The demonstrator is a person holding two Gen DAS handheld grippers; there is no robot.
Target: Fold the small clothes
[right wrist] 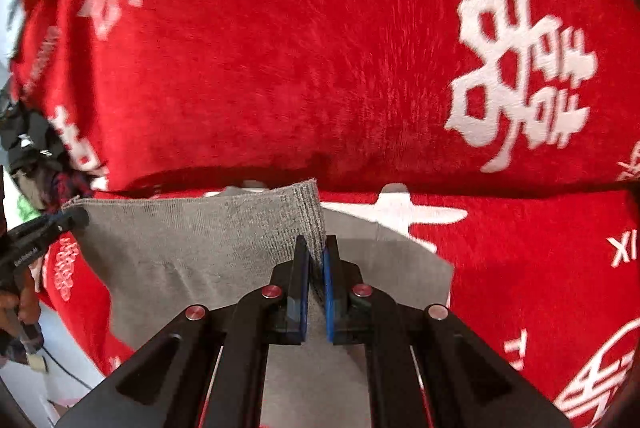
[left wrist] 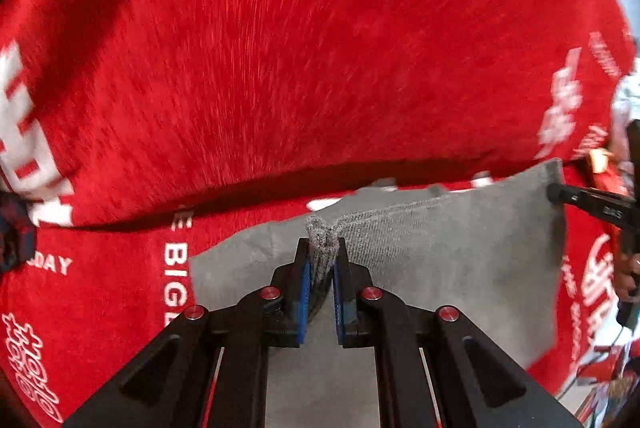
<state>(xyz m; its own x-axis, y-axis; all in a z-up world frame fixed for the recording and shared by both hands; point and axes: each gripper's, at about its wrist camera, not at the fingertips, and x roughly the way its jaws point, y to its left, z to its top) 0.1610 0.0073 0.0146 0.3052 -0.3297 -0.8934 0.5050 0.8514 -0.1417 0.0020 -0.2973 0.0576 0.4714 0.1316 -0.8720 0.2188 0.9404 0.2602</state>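
Grey knit, ribbed along its top hem, makes up the garment [left wrist: 440,260], which hangs stretched between the two grippers above a red cloth [left wrist: 320,68]. The left gripper [left wrist: 322,260] is clamped on one end of the hem, a bunched tuft of knit standing up between its blue pads [left wrist: 305,292]. The right gripper [right wrist: 316,264] is clamped on the other end of the hem, the ribbed edge pinched flat between its pads [right wrist: 329,292]. In the left wrist view the garment runs rightward from the left gripper to its far top corner, where the right gripper's black fingertip bites it. In the right wrist view the garment runs leftward from the right gripper to the corner where the left gripper's tip holds it. Below the hem the garment falls in a loose sheet toward each camera, part of it folded behind.

The red cloth lies all round the garment, plush, printed with white characters and letters. A fold in it casts a dark line just beyond the hem. A hand [right wrist: 20,304] grips the left gripper's handle at the left edge of the right wrist view.
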